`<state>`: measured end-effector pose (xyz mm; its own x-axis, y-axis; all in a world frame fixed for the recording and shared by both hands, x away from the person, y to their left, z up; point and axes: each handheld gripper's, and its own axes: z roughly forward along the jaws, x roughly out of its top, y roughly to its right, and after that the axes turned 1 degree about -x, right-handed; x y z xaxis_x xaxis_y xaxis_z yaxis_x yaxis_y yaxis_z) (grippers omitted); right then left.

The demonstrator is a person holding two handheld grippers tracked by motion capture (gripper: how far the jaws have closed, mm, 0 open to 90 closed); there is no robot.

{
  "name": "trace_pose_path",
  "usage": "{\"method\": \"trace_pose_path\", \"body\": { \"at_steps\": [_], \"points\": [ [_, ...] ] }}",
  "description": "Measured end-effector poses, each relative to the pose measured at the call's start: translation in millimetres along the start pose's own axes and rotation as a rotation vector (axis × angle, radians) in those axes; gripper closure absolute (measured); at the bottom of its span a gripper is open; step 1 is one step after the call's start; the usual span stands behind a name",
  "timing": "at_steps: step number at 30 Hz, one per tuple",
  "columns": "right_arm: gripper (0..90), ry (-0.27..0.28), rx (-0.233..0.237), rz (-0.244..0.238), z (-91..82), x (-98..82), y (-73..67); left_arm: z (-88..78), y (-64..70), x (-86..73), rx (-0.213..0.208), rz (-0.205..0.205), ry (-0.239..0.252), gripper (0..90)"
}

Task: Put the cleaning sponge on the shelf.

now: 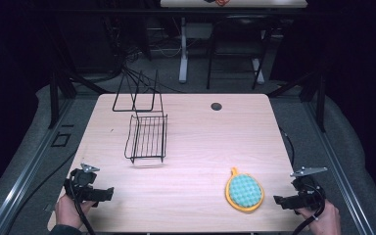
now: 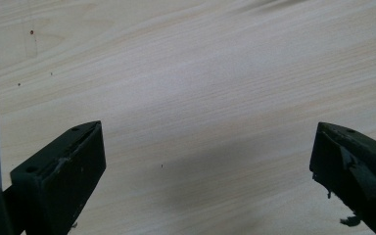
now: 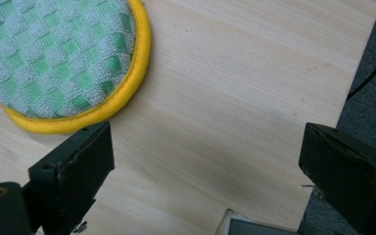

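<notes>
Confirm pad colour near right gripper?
Green-and-white checked pad with yellow rim; clearest in the right gripper view.

Light pours straight down on the counter (image 1: 200, 142), bright and even, while the room around it sinks into near black. The wire rack (image 1: 146, 138) throws a faint shadow just beneath itself. The high view is soft and grainy. Up close, wood grain reads sharp, and a dim shadow smudges the boards.
</notes>
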<state>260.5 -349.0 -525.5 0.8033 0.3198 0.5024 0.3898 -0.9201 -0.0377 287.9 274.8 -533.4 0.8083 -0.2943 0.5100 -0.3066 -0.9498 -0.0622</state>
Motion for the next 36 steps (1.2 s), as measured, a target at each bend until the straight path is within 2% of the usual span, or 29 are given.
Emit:
{"method": "trace_pose_path", "body": {
  "at_steps": [13, 19, 22, 24, 25, 28, 30, 31, 35, 36],
  "points": [
    [5.1, 0.01, 0.039, -0.051, 2.9, 11.5, -15.1, 0.3, 1.0, 1.0, -0.018, 0.006, 0.003, 0.2],
    [0.5, 0.0, 0.076, -0.075, 10.5, 22.7, -25.9, 1.1, 1.9, 2.6, -0.019, 0.016, 0.004, 0.1],
    [0.0, -0.01, 0.08, -0.112, 17.2, 30.1, -34.3, 2.0, 1.5, 2.4, -0.019, 0.015, -0.001, 0.1],
    [0.0, -0.015, 0.091, -0.11, 18.0, 31.8, -36.7, 2.6, 1.1, 2.3, -0.02, 0.011, -0.002, 0.1],
    [0.0, -0.012, 0.098, -0.125, 21.3, 34.1, -39.3, 2.8, 1.0, 2.5, -0.019, 0.013, -0.003, 0.1],
    [0.0, -0.007, 0.11, -0.116, 23.6, 35.4, -41.1, 3.2, 1.8, 3.1, -0.022, 0.017, -0.007, 0.1],
    [1.0, -0.014, 0.117, -0.12, 26.8, 36.6, -42.5, 3.6, 2.4, 3.4, -0.022, 0.021, -0.008, 0.1],
    [4.0, -0.021, 0.135, -0.121, 28.5, 38.0, -44.6, 3.9, 2.3, 3.6, -0.022, 0.024, -0.01, 0.1],
    [10.0, -0.018, 0.149, -0.127, 31.5, 40.7, -47.9, 4.3, 2.0, 3.8, -0.02, 0.022, -0.01, 0.1],
    [14.7, -0.017, 0.163, -0.133, 34.4, 42.8, -50.0, 4.7, 2.2, 3.9, -0.019, 0.021, -0.011, 0.1]
  ]
}}
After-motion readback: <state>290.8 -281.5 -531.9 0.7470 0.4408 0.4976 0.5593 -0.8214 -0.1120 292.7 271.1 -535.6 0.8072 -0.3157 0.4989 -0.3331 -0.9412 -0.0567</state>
